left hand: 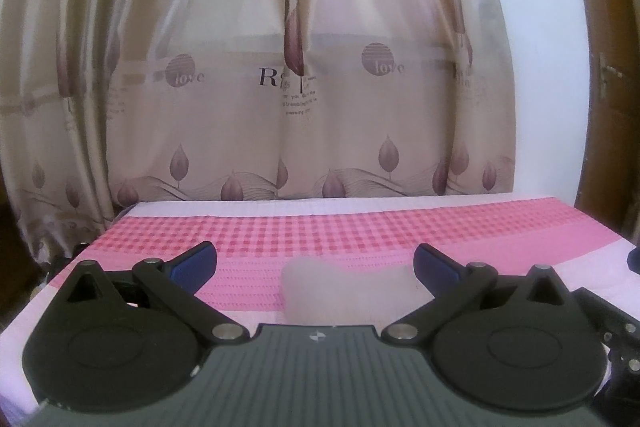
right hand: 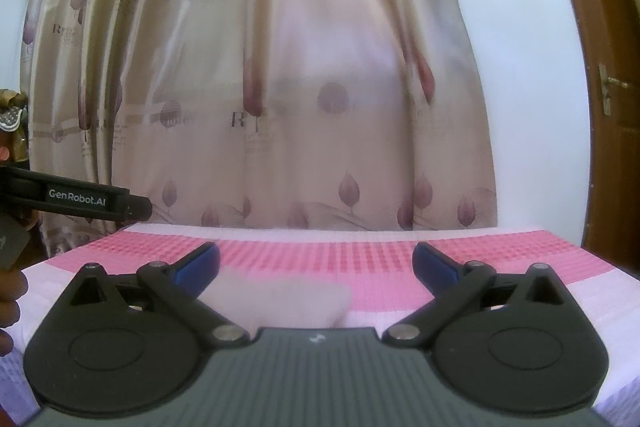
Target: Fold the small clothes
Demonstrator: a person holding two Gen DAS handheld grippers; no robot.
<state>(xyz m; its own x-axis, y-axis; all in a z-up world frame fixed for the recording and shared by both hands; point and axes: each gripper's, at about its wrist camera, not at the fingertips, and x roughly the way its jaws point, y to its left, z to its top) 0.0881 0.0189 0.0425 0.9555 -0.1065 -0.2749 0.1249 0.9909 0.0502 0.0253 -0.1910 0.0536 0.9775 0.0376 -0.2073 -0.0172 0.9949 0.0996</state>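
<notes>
Hovering over the pink checked desk (left hand: 360, 227), the left hand-held gripper (left hand: 316, 263) has its blue fingers (left hand: 196, 263) spread wide, gripping nothing. A small pale garment (left hand: 320, 287) lies blurred on the cloth just ahead, between the fingertips. The right hand-held gripper (right hand: 316, 263) is likewise spread and empty, the garment lying ahead toward its left finger. Beyond hangs a leaf-printed curtain (left hand: 280, 67).

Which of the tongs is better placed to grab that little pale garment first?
Probably left: the pale garment lies centred between the open left tongs; at the open right tongs it sits off toward one finger.
</notes>
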